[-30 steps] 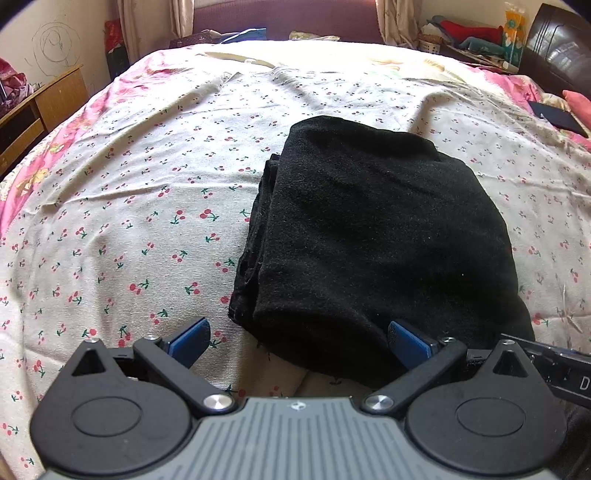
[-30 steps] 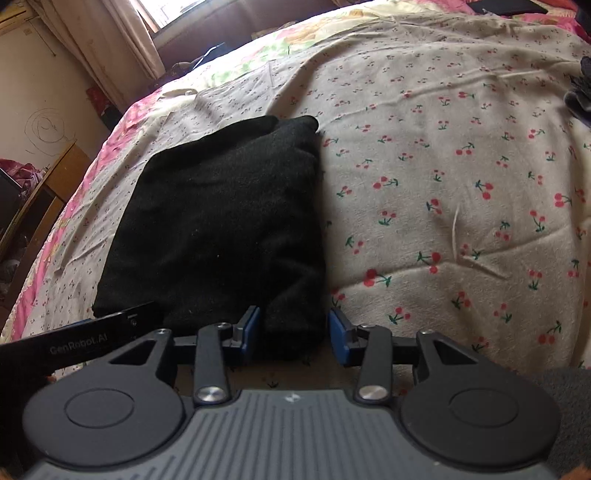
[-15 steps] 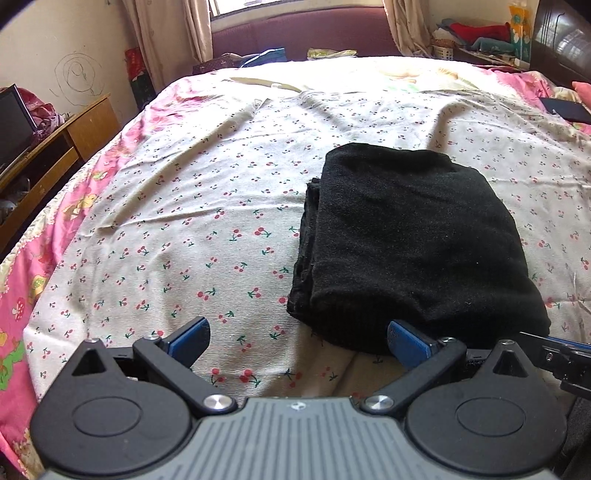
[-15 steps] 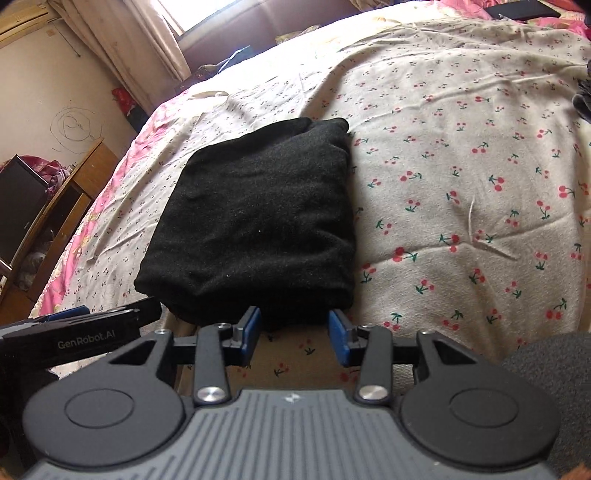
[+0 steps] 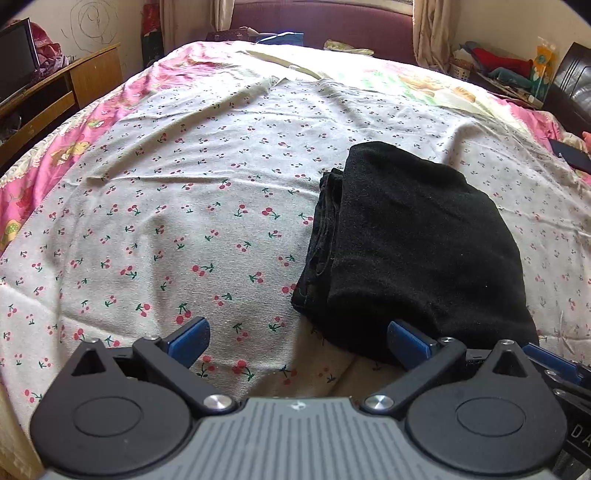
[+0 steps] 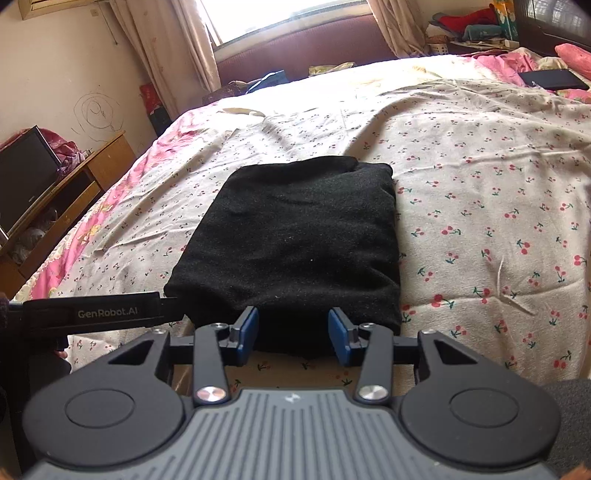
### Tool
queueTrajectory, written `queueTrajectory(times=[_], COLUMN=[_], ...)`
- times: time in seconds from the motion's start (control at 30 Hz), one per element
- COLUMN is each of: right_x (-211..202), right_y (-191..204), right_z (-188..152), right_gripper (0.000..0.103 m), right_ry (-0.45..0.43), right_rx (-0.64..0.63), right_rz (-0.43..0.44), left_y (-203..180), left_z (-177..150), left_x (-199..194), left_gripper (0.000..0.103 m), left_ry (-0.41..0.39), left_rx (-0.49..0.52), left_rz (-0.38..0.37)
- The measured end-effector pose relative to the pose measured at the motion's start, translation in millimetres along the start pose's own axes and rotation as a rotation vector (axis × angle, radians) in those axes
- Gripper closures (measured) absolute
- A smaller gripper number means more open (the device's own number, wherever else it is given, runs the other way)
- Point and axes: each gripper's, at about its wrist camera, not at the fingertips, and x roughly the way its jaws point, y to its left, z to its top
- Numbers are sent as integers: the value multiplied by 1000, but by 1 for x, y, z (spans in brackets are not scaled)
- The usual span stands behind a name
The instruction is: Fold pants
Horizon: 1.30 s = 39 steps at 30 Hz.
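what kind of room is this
Most likely a lived-in home bedroom: a bed with a cherry-print sheet where the folded black pants lie, a curtained window behind it, and a wooden TV cabinet alongside.

Brand: "GenRobot.AI" is showing in pale letters on the left gripper (image 6: 92, 314), lying left of the right gripper's jaws.

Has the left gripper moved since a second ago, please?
Yes. The left gripper has pulled back and leftward: the pants now sit farther right on the bed.
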Motion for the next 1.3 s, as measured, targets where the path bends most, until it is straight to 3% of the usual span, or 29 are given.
queueTrajectory(times=[0.13, 0.33, 0.6, 1.3], right_x=[6, 0, 2, 6], right_y=[7, 7, -4, -8], right_z=[2, -3, -4, -8], right_gripper=[59, 60, 59, 59], right_ry=[8, -29, -17, 7], right_rx=[-4, -6, 24, 35], right_rz=[4, -39, -61, -48], left_y=[-5, -9, -35, -34], left_z=[0, -2, -13, -13], left_x=[-5, -1, -6, -4], left_gripper=[0, 0, 0, 0], left_ry=[-36, -20, -62, -42], left_rx=[38, 53, 189, 175], left_rz=[25, 43, 84, 50])
